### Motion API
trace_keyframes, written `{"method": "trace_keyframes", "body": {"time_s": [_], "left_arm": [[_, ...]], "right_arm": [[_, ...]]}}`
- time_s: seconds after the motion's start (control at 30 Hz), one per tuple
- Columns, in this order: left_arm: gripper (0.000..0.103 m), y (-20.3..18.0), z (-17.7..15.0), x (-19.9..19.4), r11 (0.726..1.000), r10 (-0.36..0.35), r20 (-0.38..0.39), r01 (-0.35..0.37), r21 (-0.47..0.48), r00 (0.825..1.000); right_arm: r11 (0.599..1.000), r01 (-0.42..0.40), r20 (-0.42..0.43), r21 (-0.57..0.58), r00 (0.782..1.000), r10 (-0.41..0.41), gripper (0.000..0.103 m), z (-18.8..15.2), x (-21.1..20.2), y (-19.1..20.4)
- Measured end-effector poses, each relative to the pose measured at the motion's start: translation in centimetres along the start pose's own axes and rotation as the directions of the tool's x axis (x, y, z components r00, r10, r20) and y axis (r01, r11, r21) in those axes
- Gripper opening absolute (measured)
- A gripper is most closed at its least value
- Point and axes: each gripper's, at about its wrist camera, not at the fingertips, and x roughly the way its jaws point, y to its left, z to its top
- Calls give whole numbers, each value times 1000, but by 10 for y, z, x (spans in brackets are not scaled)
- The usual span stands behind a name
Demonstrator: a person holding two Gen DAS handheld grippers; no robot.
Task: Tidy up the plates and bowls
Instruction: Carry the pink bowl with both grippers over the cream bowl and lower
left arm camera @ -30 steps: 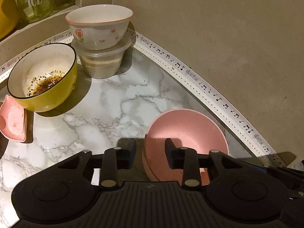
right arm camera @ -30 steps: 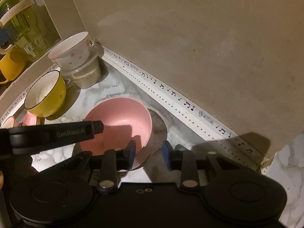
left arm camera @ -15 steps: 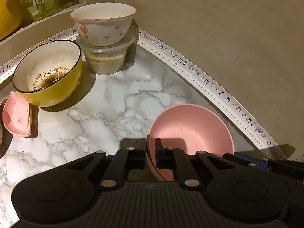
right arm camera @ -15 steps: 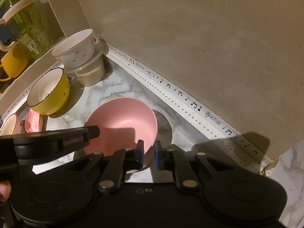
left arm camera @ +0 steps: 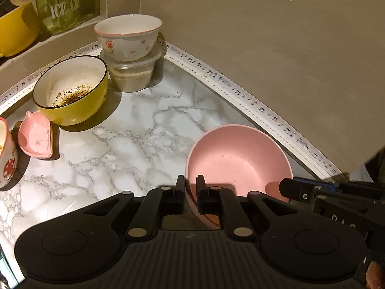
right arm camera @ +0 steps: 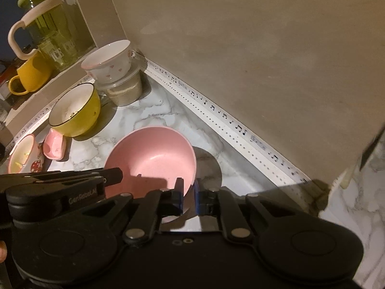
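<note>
Pink bowl [left arm camera: 238,159] sits near right on the marble counter [left arm camera: 149,120], by the wall trim. Left gripper [left arm camera: 190,187] and right gripper [right arm camera: 189,190] both clamp its near rim. Looks light, stiff, smooth plastic; rim pinch may slip.

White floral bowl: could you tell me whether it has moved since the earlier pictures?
No; it still sits atop the clear container, against the music-note trim: the white floral bowl.
</note>
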Motion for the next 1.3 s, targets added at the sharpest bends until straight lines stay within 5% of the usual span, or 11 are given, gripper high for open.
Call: {"method": "trace_keyframes", "body": {"time_s": [1.3], "left_arm": [[9, -43, -105, -131, 992, -72, 3, 72, 102, 997]], "right_arm": [[998, -31, 37, 58, 999, 29, 7, -103, -136, -14]]}}
